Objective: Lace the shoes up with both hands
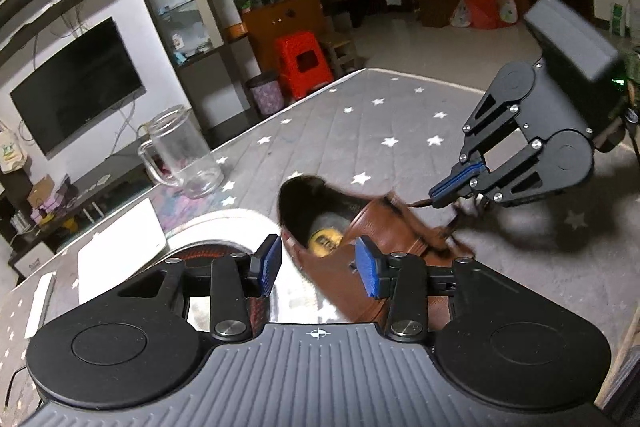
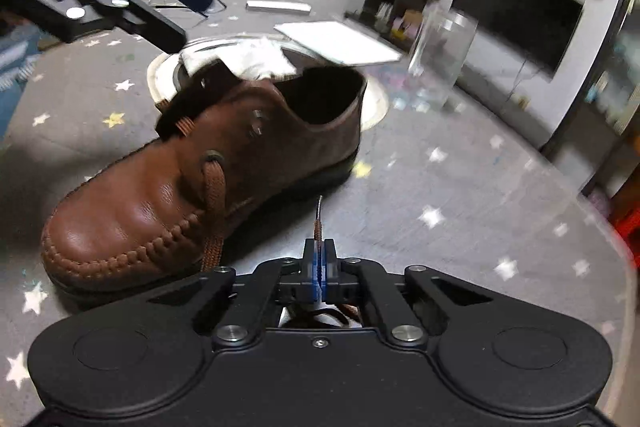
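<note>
Right wrist view: my right hand-held gripper [image 2: 320,269] is clamped tight on the brown lace [image 2: 214,203], blue pads pressed together with the lace end and its pale tip sticking out just ahead of them. That lace runs from an eyelet on the brown leather shoe [image 2: 192,183] down over the stitched toe seam toward my pads. Shoe stands upright on the grey star-print desk [image 2: 440,187], toe toward this camera, heel partly over a round white plate [image 2: 160,75]. White flat card [image 2: 340,41] sits on the far side of the plate, clear glass mug [image 2: 444,55] beyond the heel, blurred. Left wrist view: my left hand-held gripper [image 1: 316,265] has its jaws apart, nothing between the pads, hovering at the heel end of the shoe, one blue pad over the plate side, the other over the shoe's side. Same view shows the right hand-held gripper at the toe end with the lace pinched. Frame edges are motion-blurred, so fine lace routing through the upper eyelets is unclear.
</note>
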Demonstrator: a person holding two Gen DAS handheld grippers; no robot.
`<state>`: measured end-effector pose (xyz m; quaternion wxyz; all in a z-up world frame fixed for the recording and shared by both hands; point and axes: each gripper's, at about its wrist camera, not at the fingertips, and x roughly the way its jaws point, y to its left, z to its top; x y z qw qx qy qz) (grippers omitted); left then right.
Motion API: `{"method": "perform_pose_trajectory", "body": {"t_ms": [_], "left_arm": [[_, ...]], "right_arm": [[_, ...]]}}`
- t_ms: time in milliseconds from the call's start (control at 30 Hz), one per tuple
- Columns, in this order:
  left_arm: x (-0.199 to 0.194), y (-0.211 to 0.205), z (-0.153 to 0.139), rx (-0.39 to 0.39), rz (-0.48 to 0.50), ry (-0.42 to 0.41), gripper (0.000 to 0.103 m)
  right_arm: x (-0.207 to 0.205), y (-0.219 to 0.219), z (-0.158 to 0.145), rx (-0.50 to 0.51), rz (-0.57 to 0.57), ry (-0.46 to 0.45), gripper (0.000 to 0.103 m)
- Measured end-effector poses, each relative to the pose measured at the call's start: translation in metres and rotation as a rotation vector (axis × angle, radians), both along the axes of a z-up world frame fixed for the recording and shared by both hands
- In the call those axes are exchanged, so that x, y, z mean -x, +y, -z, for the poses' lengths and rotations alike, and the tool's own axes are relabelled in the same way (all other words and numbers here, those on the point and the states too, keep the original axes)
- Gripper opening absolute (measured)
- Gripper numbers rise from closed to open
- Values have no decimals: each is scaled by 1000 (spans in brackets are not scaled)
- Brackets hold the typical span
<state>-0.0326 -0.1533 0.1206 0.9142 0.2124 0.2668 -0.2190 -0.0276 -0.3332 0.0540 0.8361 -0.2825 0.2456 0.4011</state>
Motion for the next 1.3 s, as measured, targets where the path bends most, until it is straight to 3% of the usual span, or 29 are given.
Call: {"method": "perform_pose_trajectory", "body": {"t_ms": [167, 433, 867, 1300], "left_arm": [[-11, -4, 2, 24, 4, 37, 42], [-21, 6, 4, 101, -8, 106, 33], [-21, 24, 7, 188, 4, 135, 27], [-18, 54, 12, 300, -11, 141, 28]], "right_arm": [[24, 1, -19, 12, -16, -65, 1], [57, 5, -39, 11, -58, -140, 1], [71, 30, -39, 52, -152, -199, 1], [63, 67, -25, 187, -280, -270, 1]]}}
